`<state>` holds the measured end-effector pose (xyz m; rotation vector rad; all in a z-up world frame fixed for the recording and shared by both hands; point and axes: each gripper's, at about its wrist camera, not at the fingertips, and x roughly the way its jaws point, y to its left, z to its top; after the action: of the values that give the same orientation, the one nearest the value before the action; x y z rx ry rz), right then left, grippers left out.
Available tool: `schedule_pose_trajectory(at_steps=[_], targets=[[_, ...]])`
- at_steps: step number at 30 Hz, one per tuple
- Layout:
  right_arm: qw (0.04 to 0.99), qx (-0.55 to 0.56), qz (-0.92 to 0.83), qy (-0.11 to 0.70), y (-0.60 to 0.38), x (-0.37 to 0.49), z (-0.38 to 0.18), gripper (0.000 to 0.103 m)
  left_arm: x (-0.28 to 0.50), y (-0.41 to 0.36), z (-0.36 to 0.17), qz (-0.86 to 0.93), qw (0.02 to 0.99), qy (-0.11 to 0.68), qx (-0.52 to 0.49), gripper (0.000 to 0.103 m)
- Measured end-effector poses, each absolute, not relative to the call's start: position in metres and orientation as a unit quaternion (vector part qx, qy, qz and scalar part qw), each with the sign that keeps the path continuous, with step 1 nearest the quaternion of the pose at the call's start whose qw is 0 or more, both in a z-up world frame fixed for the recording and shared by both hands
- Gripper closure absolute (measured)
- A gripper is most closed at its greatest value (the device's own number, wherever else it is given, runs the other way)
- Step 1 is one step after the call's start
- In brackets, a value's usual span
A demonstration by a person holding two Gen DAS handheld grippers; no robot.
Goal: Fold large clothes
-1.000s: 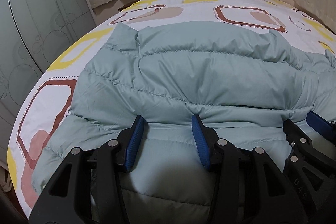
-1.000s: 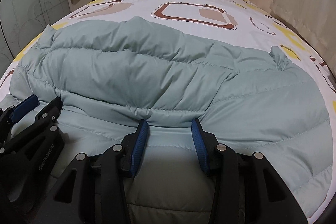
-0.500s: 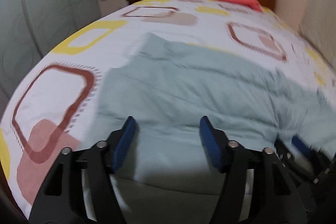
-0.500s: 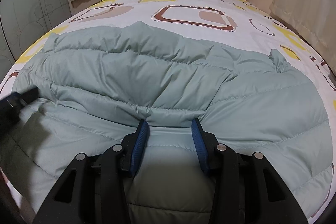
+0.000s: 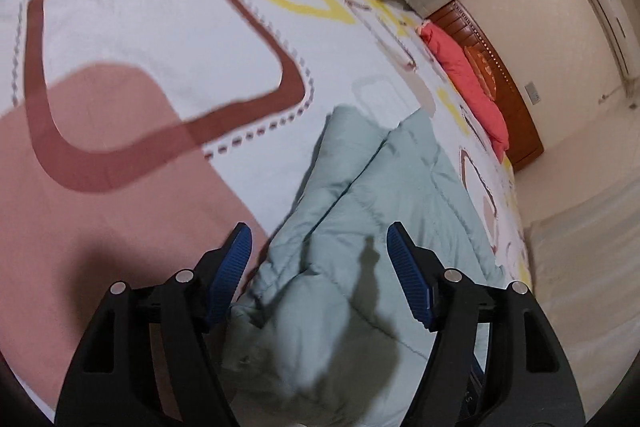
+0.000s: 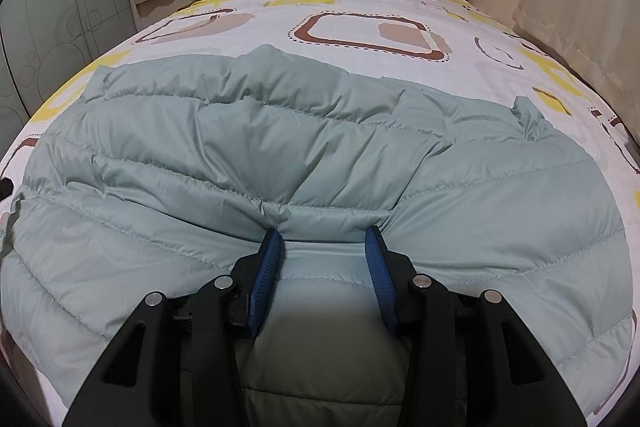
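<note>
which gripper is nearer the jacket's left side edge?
Left. The left gripper hangs open over the pale green quilted jacket's left edge; the right gripper rests on its near hem, mid-width.
</note>
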<state>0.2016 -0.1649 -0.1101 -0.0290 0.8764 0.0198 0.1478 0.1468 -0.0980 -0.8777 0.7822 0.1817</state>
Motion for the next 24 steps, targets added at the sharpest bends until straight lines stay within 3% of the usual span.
schedule_pose_trajectory(at_steps=[8, 9, 13, 15, 24], targets=[[0.905, -0.016, 0.008, 0.424, -0.165, 0.201, -0.109, 0.058, 0.163, 0.14, -0.115, 0.004, 0.801, 0.369, -0.471, 0.03], [0.905, -0.016, 0.008, 0.424, -0.164, 0.201, -0.109, 0.058, 0.164, 0.138, -0.117, -0.001, 0.798, 0.37, -0.475, 0.033], [0.906, -0.017, 0.007, 0.423, -0.164, 0.201, -0.108, 0.058, 0.164, 0.135, -0.124, 0.007, 0.809, 0.375, -0.453, 0.063], [0.906, -0.018, 0.007, 0.423, -0.164, 0.201, -0.108, 0.058, 0.163, 0.138, -0.127, 0.01, 0.809, 0.371, -0.455, 0.069], [0.91, 0.074, 0.027, 0.408, -0.195, 0.193, -0.093, 0.048, 0.16, 0.132, -0.123, 0.026, 0.824, 0.374, -0.426, 0.078]])
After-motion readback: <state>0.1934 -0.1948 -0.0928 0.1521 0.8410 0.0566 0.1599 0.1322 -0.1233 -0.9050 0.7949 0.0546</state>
